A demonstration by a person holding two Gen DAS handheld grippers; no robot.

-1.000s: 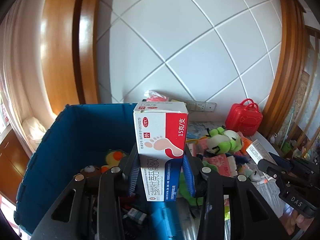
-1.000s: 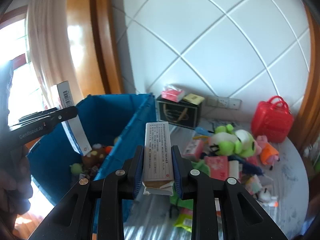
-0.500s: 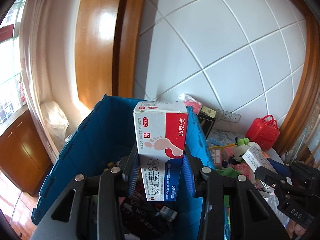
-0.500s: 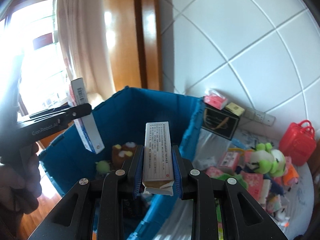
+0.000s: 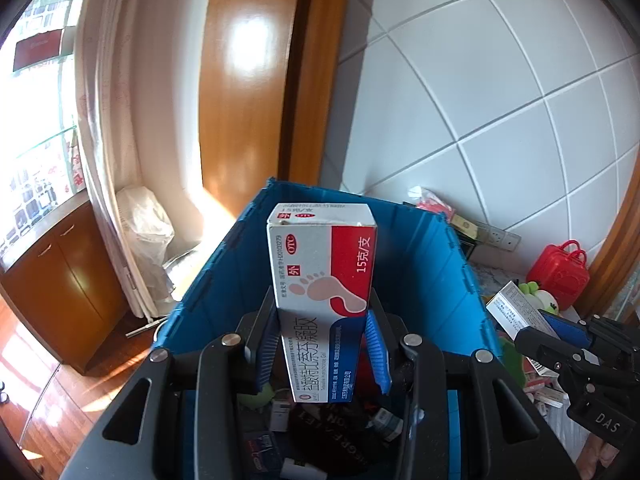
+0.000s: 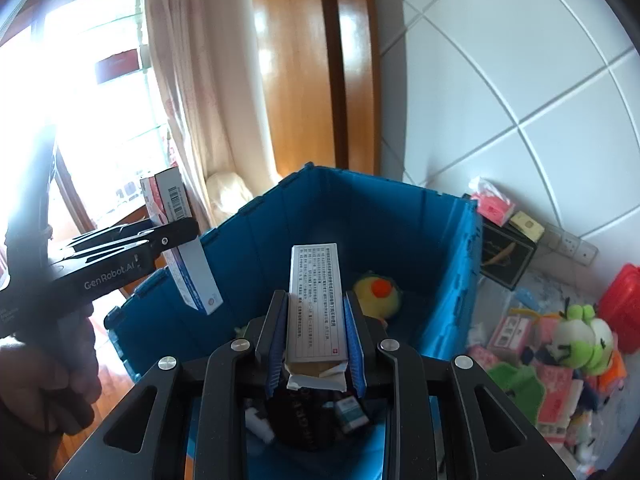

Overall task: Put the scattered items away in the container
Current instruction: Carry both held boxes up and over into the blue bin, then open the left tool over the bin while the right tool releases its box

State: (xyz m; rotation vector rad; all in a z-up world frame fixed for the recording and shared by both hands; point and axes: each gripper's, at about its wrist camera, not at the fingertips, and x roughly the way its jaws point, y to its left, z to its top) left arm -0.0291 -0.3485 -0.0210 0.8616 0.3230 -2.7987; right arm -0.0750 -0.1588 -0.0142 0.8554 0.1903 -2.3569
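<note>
now both grippers hang over the blue bin (image 5: 424, 264), where a second ago each view was filled mostly by the cluttered table top and the bin sat off to the left side of the frame. in both wrist views the bin's open mouth has slid in under the fingers, so the carry looks all but done and what remains is most likely the release.

the left gripper (image 5: 322, 344) is part-way closed, its blue pads pressed on the lower half of a red and white ointment box (image 5: 322, 280) with a footprint drawn on it. that box stands with its long axis running along the fingers, its top flap end pointing away from the camera toward the bin's far wall. the right gripper (image 6: 316, 336) is closed about as far as it goes on a slim grey medicine box (image 6: 316, 300), which likewise lies lengthwise along the fingers, printed face up, far end aimed over the bin's interior (its near end is torn open, with a paper leaflet sticking out).

inside the bin a yellow plush toy (image 6: 378, 294) and some small packets already lie. a green plush frog (image 6: 580, 336) and a red toy case (image 5: 558, 274) wait on the table, so the tidying looks far from finished.
</note>
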